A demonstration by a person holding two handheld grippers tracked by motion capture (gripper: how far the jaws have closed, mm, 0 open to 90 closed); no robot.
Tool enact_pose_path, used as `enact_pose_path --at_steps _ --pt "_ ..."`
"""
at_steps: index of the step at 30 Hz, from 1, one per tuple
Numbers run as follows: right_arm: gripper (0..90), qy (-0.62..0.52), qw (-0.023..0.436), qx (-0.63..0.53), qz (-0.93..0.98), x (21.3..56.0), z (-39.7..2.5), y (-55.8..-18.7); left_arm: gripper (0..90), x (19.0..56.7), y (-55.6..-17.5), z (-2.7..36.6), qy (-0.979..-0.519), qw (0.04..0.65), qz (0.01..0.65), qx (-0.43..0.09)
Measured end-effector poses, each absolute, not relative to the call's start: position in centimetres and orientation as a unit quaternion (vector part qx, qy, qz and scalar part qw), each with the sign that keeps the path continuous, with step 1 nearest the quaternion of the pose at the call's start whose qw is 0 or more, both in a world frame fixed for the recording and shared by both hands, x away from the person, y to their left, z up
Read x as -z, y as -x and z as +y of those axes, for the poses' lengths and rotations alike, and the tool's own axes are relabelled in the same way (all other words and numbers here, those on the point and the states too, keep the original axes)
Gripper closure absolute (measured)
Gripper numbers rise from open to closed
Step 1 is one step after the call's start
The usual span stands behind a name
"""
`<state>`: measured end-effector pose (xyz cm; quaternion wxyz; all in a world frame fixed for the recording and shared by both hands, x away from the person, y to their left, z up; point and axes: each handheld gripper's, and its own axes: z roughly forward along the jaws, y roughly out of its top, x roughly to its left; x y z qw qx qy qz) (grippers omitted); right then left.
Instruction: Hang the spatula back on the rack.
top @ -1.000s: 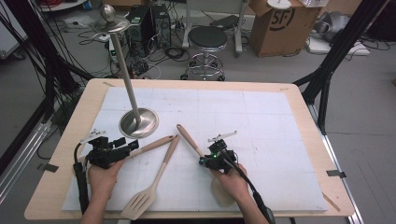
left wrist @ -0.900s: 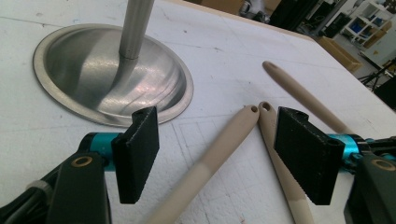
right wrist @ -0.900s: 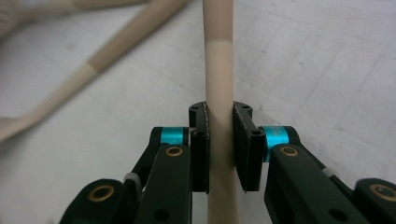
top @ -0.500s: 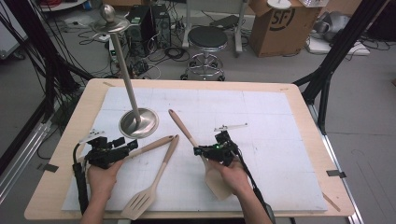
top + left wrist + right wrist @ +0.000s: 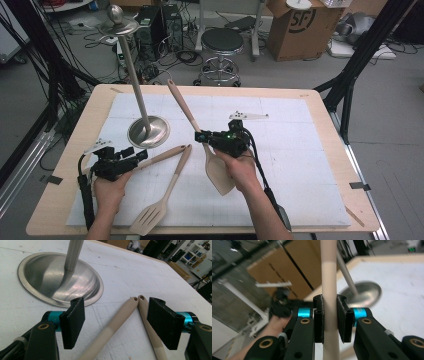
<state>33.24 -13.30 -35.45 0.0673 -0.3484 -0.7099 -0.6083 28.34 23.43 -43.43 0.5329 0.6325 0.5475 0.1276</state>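
Note:
My right gripper [image 5: 204, 136] is shut on the handle of a solid wooden spatula [image 5: 220, 173] and holds it off the table. Its handle slants up and back to the left, and its blade hangs by the hand. In the right gripper view the handle [image 5: 329, 277] stands upright between the shut jaws of that gripper [image 5: 329, 317]. My left gripper [image 5: 136, 155] rests open at the front left. Between its jaws [image 5: 116, 325] lie the ends of two wooden handles: a plain one [image 5: 117, 317] and, by the right jaw, the slotted turner's handle [image 5: 147, 317]. The slotted turner [image 5: 152, 212] lies flat.
A metal stand with a round base [image 5: 148, 131] and a tall pole [image 5: 131, 65] stands left of centre, just beyond the left gripper; its base [image 5: 50, 275] is close ahead in the left gripper view. A white mat [image 5: 300, 150] covers the wooden table. A stool, boxes and cables lie behind the table.
The right gripper has lifted the solid spatula off the mat and swung its handle up and back. The left gripper and the two other utensils have stayed in place.

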Motion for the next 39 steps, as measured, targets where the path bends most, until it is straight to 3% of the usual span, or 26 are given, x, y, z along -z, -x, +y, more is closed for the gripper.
enact_pose_path --at_steps 12,26,39 --pt "78.8 0.287 0.019 0.665 -0.689 32.1 -11.4 -33.8 31.4 43.6 -28.6 23.6 -0.625 0.538 0.551 -0.125" --pt "78.7 0.253 0.005 0.699 -0.669 28.5 -7.6 -34.0 31.4 43.6 -28.7 23.9 -0.614 0.551 0.553 -0.116" --pt "78.8 0.244 0.001 0.693 -0.679 28.2 -6.8 -34.0 31.3 43.7 -28.7 23.9 -0.612 0.554 0.554 -0.112"
